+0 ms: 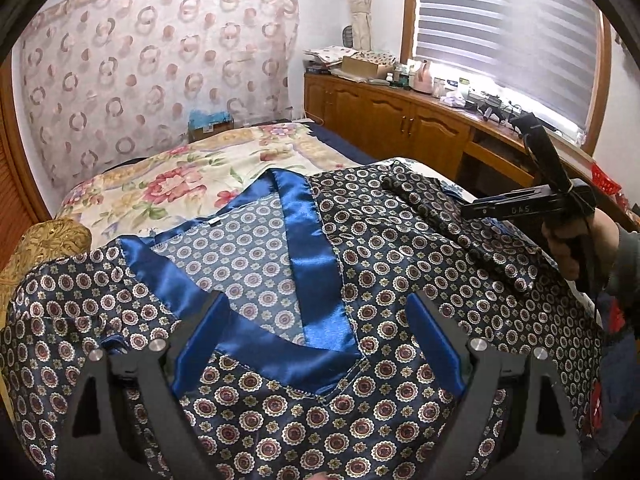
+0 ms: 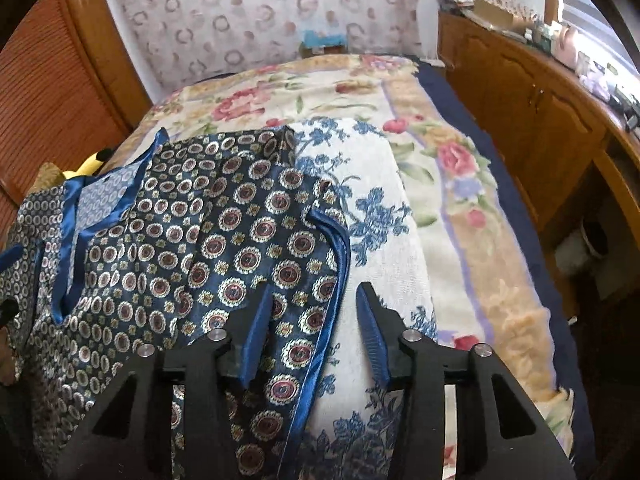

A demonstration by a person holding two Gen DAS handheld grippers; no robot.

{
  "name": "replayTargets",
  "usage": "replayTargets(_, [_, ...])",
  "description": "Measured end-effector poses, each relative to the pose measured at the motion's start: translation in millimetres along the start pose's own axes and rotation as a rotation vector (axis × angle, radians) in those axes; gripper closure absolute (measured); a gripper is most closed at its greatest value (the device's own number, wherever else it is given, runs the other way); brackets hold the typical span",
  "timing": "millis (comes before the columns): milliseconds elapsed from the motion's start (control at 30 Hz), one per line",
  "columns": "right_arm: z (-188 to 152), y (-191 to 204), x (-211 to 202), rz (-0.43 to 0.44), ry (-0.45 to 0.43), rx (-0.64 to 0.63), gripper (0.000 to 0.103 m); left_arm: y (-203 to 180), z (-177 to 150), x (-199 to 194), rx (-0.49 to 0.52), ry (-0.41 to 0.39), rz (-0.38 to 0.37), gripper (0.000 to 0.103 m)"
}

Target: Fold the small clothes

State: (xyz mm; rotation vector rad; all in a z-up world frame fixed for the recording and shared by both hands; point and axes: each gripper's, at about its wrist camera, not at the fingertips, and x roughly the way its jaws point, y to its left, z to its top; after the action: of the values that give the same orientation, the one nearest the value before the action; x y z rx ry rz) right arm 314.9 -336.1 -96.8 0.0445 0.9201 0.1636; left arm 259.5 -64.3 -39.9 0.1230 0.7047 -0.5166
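A patterned satin shirt [image 1: 380, 280] lay spread on the bed [image 2: 400, 200]. The left claw [image 1: 320, 344] hovered above it, spread wide; the right claw [image 2: 316, 332] (partly spread) straddled its blue-piped edge without pinching.

A dark navy satin top [image 1: 400, 248] lay spread across the bed [image 1: 192, 168], printed all over with small round medallions in maroon and cream. Its V-neck, trimmed with a wide band of shiny blue satin [image 1: 312, 272], lay open and showed the paler inside of the back panel. One sleeve [image 2: 256, 248], edged in blue piping, was folded in over the body, its hem toward the bed's floral cover.
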Motion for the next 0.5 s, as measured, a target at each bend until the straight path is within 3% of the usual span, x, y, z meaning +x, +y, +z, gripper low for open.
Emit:
replayTargets(100, [1, 4, 1, 0.013, 0.004, -0.022, 0.093, -1, -1, 1, 0.002, 0.000, 0.001, 0.013])
replayTargets(133, [1, 6, 1, 0.014, 0.004, -0.032, 0.097, 0, 0, 1, 0.002, 0.000, 0.001, 0.013])
replayTargets(500, [18, 52, -47, 0.131, -0.143, -0.134, 0.101, 3, -2, 6, -0.002, 0.006, 0.018, 0.013])
